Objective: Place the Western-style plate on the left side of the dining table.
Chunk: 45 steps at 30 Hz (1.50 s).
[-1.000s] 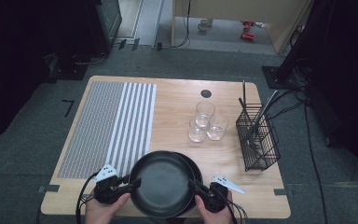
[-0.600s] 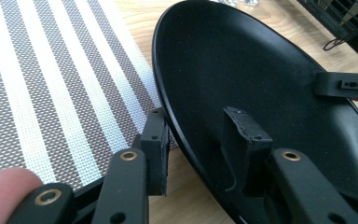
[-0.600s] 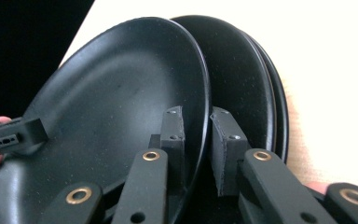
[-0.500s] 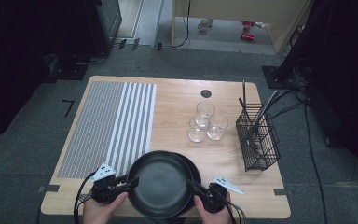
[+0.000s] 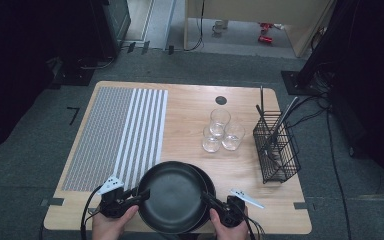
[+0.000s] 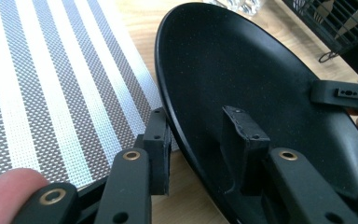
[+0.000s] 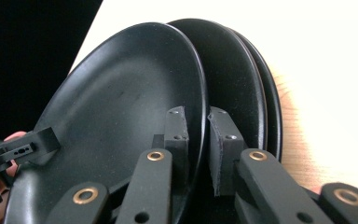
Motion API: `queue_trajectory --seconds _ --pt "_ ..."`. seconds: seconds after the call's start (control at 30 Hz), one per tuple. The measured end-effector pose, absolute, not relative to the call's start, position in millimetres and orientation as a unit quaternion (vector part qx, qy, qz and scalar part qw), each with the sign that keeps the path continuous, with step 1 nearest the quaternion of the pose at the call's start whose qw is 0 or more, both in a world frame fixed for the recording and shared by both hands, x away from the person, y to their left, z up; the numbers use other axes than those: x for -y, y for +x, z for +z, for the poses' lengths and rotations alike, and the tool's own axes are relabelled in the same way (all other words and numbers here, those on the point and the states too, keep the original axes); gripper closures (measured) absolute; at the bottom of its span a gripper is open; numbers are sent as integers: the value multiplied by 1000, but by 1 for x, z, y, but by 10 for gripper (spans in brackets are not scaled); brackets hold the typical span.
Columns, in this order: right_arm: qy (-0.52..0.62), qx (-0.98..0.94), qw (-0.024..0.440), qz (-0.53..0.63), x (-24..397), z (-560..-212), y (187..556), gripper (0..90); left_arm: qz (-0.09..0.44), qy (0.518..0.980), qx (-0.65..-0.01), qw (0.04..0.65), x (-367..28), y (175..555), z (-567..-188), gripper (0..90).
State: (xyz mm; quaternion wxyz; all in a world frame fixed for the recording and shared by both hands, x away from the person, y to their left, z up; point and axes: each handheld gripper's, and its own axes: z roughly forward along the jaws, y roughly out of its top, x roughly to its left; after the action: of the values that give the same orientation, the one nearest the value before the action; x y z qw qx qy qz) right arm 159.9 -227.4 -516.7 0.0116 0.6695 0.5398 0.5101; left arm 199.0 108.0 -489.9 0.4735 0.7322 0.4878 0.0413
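A: How many plates are sitting near the front edge of the wooden table point(image 5: 190, 107)?

B: The high view is showing a top black plate point(image 5: 172, 202) overlapping another beneath it. The right gripper view is giving away more: behind the top plate point(image 7: 121, 116) two further rims are peeking out, so three black plates in all, the lower plates point(image 7: 242, 84) stacked under it.

A: And the grippers?

B: Two. The left gripper point(image 5: 139, 195) is clamping the top plate's left rim, one jaw over and one under; the left gripper view is showing that rim point(image 6: 177, 121) pinched between the pads. The right gripper point(image 5: 207, 199) is closing on the opposite rim, and its own view is showing the plate's edge squeezed between its pads point(image 7: 177, 130). The top plate is tilting, lifted off those below.

A: What is standing around the plates?

B: Three clear glasses point(image 5: 220, 131) are clustering just beyond the plates, well apart from them. One black wire basket point(image 5: 276, 147) is standing to the right of the glasses, holding utensils too thin to tell apart. One striped placemat point(image 5: 120, 132) is lying left of the plates, touching nothing held. Nothing is lying between plates and glasses.
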Motion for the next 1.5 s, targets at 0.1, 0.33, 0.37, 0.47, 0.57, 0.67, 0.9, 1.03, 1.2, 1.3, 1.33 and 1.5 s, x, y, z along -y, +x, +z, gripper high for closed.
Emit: queue_trajectory --seconds 0.1,0.33,0.37,0.47,0.57,0.67,0.9,1.03,1.2,1.3,1.33,1.5 --pt "667 -533 20 520 227 -516 158 819 50 725 -491 481 -107 197 -489 657" --pt "658 -515 36 548 228 -504 151 852 49 707 -490 508 -110 195 -484 690" --pt "652 -514 38 555 228 -500 150 856 56 701 -491 515 -111 193 -482 703" --pt "648 -515 42 560 227 -497 149 855 67 696 -487 523 -111 190 -476 714" --pt "643 -513 42 566 227 -492 150 855 71 693 -487 527 -112 190 -474 721" --pt "640 -518 46 566 226 -487 152 856 69 690 -488 530 -113 192 -472 720" --pt "634 -520 49 570 224 -481 158 853 78 690 -485 531 -116 195 -466 721" --pt "631 -527 49 567 222 -477 164 853 79 689 -486 532 -119 198 -462 720" --pt "625 -530 45 571 218 -469 175 852 83 690 -483 532 -125 205 -451 725" --pt "621 -530 44 575 214 -465 181 851 86 686 -486 536 -129 208 -448 728" --pt "621 -531 44 575 213 -464 183 851 84 685 -487 536 -130 209 -448 727" --pt "619 -538 45 571 206 -460 193 851 81 680 -494 536 -137 217 -447 728"
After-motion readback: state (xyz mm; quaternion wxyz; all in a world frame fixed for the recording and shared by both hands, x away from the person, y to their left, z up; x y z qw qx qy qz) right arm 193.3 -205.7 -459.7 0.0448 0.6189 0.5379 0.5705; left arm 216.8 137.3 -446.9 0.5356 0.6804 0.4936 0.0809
